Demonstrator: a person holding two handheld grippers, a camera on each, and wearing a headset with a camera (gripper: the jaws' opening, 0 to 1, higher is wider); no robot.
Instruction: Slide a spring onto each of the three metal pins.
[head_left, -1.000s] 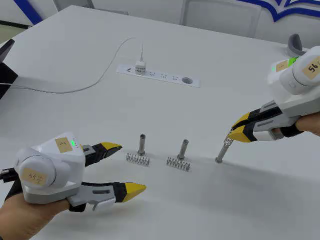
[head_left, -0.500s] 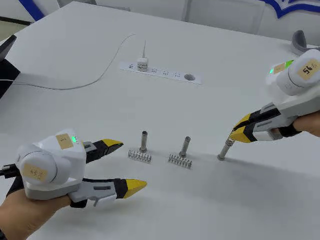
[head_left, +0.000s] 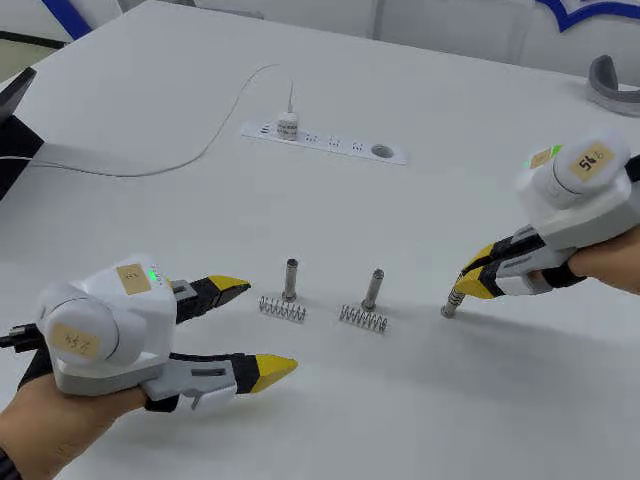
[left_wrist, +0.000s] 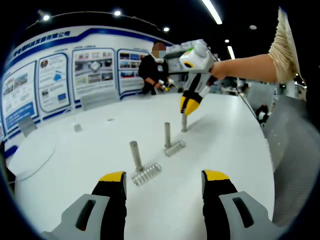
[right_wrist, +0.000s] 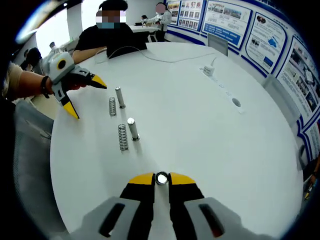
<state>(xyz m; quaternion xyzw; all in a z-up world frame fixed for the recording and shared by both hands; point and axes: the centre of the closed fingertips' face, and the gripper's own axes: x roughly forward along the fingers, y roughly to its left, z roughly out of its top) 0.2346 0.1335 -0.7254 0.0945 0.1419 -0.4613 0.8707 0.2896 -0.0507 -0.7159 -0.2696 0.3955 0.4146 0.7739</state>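
Observation:
Three metal pins stand in a row on the white table. Beside the left pin (head_left: 290, 279) lies a spring (head_left: 282, 308), and another spring (head_left: 362, 319) lies by the middle pin (head_left: 374, 289). The right pin (head_left: 452, 303) has a spring around it, and my right gripper (head_left: 470, 284) is shut on that spring near the pin's top. In the right gripper view the pin's round top (right_wrist: 161, 178) sits between the closed yellow tips. My left gripper (head_left: 271, 326) is open and holds nothing, just left of the left pin (left_wrist: 135, 156) and its spring (left_wrist: 146, 174).
A white power strip (head_left: 325, 145) with a plug and a cable (head_left: 200, 150) lies farther back. A grey curved object (head_left: 612, 85) sits at the far right edge and a dark object (head_left: 12, 120) at the left. Seated people (right_wrist: 112, 30) are beyond the table.
My right gripper has moved down along the right pin, closer to the table, with the spring. The left gripper has stayed open in about the same place.

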